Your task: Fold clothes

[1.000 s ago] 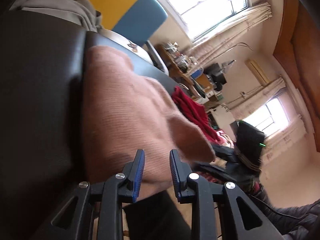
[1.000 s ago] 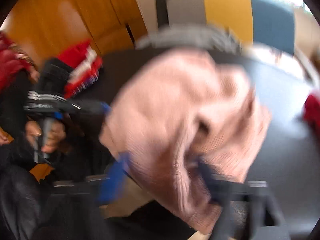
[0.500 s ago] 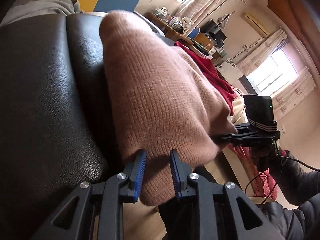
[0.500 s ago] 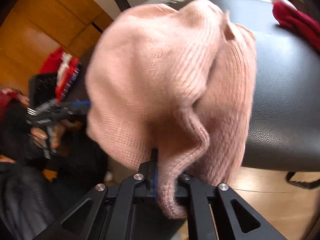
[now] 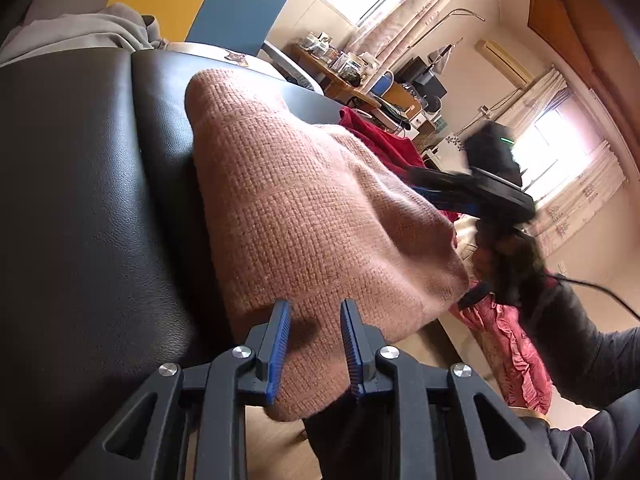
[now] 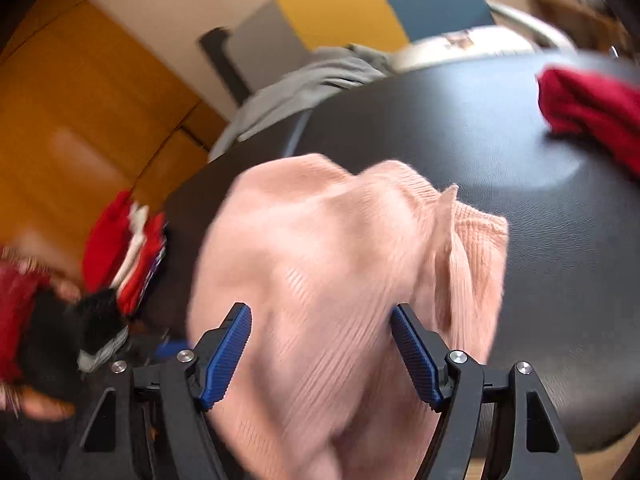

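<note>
A pink knitted sweater point(image 5: 312, 220) lies bunched on the black leather surface point(image 5: 80, 200), with its near edge hanging over the front. My left gripper point(image 5: 314, 344) is shut on that thick near edge, and knit fills the narrow gap between the blue pads. In the right wrist view the sweater point(image 6: 340, 260) is blurred under my right gripper point(image 6: 320, 344), whose jaws stand wide apart with nothing pinched. From the left wrist view the right gripper point(image 5: 428, 190) hovers blurred at the sweater's far corner, held by a dark-sleeved hand.
A red garment point(image 6: 592, 120) lies on the leather point(image 6: 520, 200) to the right, and a grey garment point(image 6: 312, 76) sits at the back edge. Folded red-and-white clothes point(image 6: 128, 252) are stacked at the left. A cluttered desk point(image 5: 352, 68) stands beyond, below the windows.
My right gripper has let go of the sweater and opened wide. The lifted sweater has dropped back onto the leather. The left gripper keeps its hold on the near edge.
</note>
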`<state>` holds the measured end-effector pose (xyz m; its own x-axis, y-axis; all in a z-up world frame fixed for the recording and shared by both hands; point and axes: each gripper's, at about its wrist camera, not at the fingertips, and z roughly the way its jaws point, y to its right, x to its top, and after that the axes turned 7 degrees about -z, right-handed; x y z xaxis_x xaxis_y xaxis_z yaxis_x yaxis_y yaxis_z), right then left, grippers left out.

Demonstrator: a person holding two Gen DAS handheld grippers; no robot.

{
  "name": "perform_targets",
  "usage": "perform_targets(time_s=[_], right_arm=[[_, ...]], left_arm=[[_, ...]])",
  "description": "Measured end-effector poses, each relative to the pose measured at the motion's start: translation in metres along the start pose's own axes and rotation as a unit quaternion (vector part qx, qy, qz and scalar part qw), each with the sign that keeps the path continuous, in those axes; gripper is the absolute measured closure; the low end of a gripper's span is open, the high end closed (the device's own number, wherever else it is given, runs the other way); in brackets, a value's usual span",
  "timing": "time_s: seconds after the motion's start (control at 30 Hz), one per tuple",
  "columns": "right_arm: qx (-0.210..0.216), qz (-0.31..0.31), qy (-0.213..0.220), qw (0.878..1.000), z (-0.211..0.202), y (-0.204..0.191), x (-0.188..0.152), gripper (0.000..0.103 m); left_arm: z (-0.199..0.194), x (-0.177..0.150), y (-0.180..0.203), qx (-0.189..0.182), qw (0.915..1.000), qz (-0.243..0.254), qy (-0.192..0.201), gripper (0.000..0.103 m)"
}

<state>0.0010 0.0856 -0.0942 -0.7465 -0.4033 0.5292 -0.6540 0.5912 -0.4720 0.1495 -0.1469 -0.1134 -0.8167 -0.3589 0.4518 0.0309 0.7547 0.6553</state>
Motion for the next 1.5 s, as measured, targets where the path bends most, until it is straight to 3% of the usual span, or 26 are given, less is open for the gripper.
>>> perform_targets(time_s=[0.07,0.1,0.13,0.2,0.33,0.4,0.53,0.67,0.73,0.83,0.93,0.97,1.07,1.13,1.17,1.23,1.37,1.43,1.5], right_arm=[[-0.012,0.020,-0.016,1.000,0.026,0.008,0.008,0.048],[-0.019,0.018,-0.018,1.000,0.031,0.005,0.011,0.075],[-0.025,0.015,-0.019,0.999,0.036,0.002,0.015,0.090],[-0.045,-0.022,-0.003,0.999,0.020,-0.011,0.021,0.090],[-0.075,-0.078,0.070,0.992,-0.043,-0.051,0.023,0.091],[-0.119,-0.073,0.077,0.987,-0.058,-0.047,0.007,0.091],[-0.152,0.033,0.026,0.988,-0.023,0.016,-0.044,0.090],[-0.060,0.105,0.117,0.986,-0.020,0.053,-0.068,0.091],[-0.066,0.086,0.120,0.987,-0.017,0.053,-0.064,0.091],[-0.085,0.050,0.122,0.988,-0.011,0.053,-0.051,0.091],[-0.106,0.025,0.125,0.986,-0.010,0.065,-0.039,0.091],[-0.105,0.025,0.127,0.986,-0.010,0.071,-0.034,0.090],[-0.100,0.026,0.123,0.987,-0.005,0.079,-0.015,0.089],[-0.100,0.022,0.102,0.990,-0.013,0.075,-0.007,0.081],[-0.109,0.021,0.097,0.989,-0.022,0.071,-0.003,0.078],[-0.146,-0.011,0.115,0.983,-0.047,0.052,-0.001,0.067],[-0.113,-0.099,0.134,0.979,-0.079,0.001,-0.014,0.066],[-0.107,-0.139,0.104,0.979,-0.070,-0.017,-0.026,0.068],[-0.126,-0.130,0.085,0.980,-0.055,-0.002,-0.047,0.067]], left_arm=[[0.001,0.000,0.004,-0.005,1.0000,0.002,0.005,0.077],[0.001,0.002,0.004,-0.007,0.9999,0.004,0.007,0.077],[0.001,0.005,0.005,-0.010,0.9999,0.005,0.009,0.077],[0.001,0.010,0.007,-0.015,0.9998,0.008,0.013,0.075],[0.001,0.019,0.011,-0.026,0.9993,0.013,0.021,0.072],[0.001,0.024,0.013,-0.032,0.9990,0.016,0.026,0.072],[0.002,0.036,0.017,-0.042,0.9983,0.021,0.034,0.071],[0.017,0.066,0.031,-0.046,0.9975,0.024,0.048,0.068],[0.024,0.079,0.035,-0.044,0.9972,0.025,0.055,0.068],[0.058,0.102,0.028,0.010,0.9991,0.020,0.036,0.068],[0.081,0.117,0.024,0.081,0.9958,0.033,0.029,0.078],[0.079,0.118,0.026,0.087,0.9951,0.034,0.033,0.087],[0.072,0.124,0.031,0.105,0.9926,0.039,0.045,0.088],[0.068,0.128,0.034,0.117,0.9907,0.042,0.054,0.087],[0.066,0.130,0.035,0.123,0.9897,0.044,0.058,0.081],[0.060,0.131,0.038,0.131,0.9881,0.047,0.066,0.078],[0.068,0.117,0.044,0.129,0.9868,0.072,0.066,0.077],[0.074,0.111,0.046,0.130,0.9857,0.086,0.064,0.077],[0.081,0.104,0.049,0.131,0.9843,0.100,0.062,0.077]])
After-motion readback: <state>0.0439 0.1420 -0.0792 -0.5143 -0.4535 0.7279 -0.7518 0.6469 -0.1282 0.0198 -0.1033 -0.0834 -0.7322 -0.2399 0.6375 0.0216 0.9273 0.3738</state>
